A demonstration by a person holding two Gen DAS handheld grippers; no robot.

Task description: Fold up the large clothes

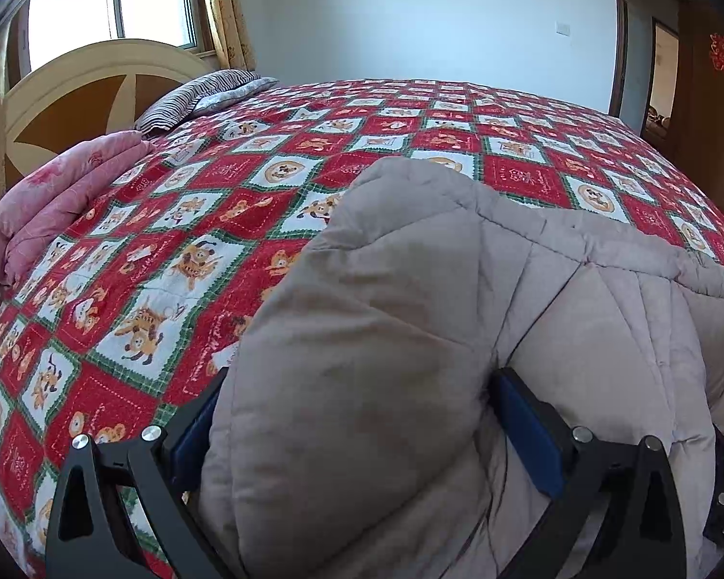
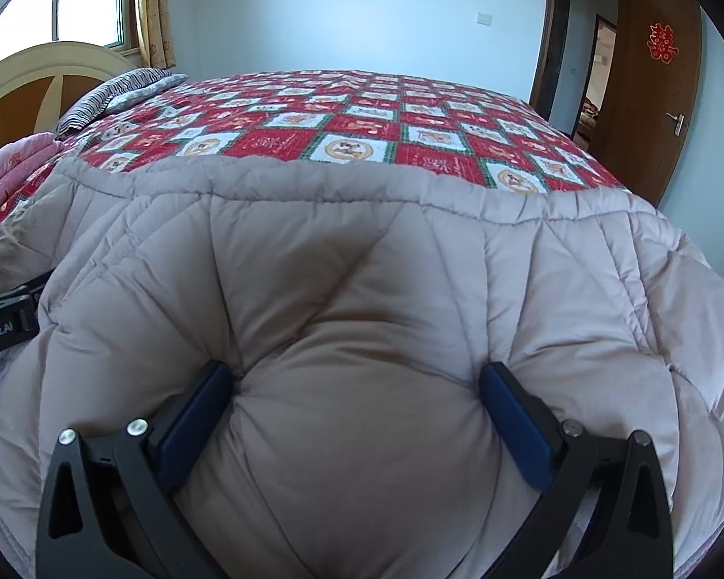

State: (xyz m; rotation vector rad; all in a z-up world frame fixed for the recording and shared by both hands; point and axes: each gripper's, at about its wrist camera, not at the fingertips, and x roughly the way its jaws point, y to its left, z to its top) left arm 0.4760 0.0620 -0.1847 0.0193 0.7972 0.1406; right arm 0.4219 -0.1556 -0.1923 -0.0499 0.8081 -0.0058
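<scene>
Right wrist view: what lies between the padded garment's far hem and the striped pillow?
Only bare red patchwork bedspread between the beige padded garment and striped pillow; the left wrist view agrees.

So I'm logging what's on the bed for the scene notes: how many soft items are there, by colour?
Beige quilted coat, clamped in the left gripper and the right gripper: 1
Pink folded quilt: 1
Striped grey pillow: 1
Red patterned bedspread: 1
Total: 4
</scene>
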